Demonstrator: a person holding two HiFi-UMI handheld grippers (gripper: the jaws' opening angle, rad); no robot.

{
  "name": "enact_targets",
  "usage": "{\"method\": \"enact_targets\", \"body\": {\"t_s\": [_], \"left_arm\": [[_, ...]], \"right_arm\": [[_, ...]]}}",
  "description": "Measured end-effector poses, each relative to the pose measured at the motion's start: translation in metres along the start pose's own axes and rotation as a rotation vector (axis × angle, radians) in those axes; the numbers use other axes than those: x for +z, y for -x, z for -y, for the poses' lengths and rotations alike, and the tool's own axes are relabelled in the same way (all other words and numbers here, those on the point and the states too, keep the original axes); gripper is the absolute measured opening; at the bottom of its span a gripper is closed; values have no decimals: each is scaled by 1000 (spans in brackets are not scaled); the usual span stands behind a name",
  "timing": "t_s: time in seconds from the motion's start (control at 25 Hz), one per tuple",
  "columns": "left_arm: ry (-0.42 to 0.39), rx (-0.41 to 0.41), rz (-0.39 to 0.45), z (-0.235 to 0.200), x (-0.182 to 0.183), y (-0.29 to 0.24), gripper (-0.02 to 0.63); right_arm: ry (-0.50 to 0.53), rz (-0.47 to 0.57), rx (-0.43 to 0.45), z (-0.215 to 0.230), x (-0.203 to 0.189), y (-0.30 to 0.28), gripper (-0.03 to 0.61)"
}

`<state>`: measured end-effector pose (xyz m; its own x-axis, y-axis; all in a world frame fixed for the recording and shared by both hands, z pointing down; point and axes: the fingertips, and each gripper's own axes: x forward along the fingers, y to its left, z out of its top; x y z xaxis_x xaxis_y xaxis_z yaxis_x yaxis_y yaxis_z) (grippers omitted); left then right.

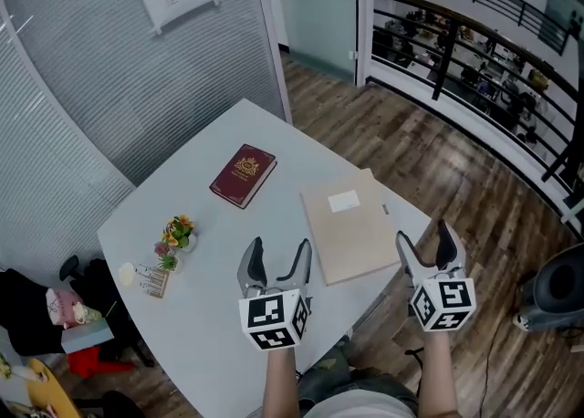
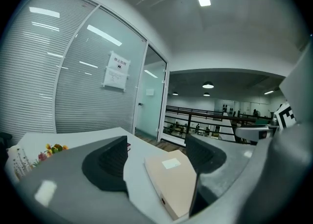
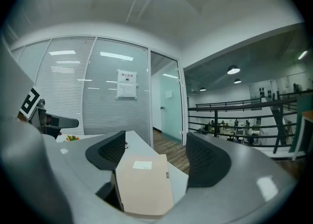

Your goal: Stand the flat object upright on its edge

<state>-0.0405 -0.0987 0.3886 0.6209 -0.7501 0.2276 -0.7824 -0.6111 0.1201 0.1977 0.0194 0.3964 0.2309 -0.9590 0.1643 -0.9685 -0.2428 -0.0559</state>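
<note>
"Head view: where is the flat beige rectangular folder [image 1: 349,234]?"

"Lying flat on the white table [image 1: 210,316], just ahead of my left claw [image 1: 279,247] and right claw [image 1: 423,234]. Both are spread wide, empty."

one book [image 1: 243,175] — one folder [image 1: 349,234]

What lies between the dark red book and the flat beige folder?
Between dark red book and flat beige folder, the head view shows only bare white tabletop.
</note>
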Motion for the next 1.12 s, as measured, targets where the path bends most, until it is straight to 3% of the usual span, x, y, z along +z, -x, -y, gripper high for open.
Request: {"method": "enact_targets", "body": {"t_s": [0.64,1.12], "left_arm": [[69,-74,-149,-3,-47,-69,362],[121,-5,-284,-10,-89,-103,363]], "right_arm": [[26,-126,-3,-1,-30,-64,402],[22,-227,69,16,-56,-120,402]]}}
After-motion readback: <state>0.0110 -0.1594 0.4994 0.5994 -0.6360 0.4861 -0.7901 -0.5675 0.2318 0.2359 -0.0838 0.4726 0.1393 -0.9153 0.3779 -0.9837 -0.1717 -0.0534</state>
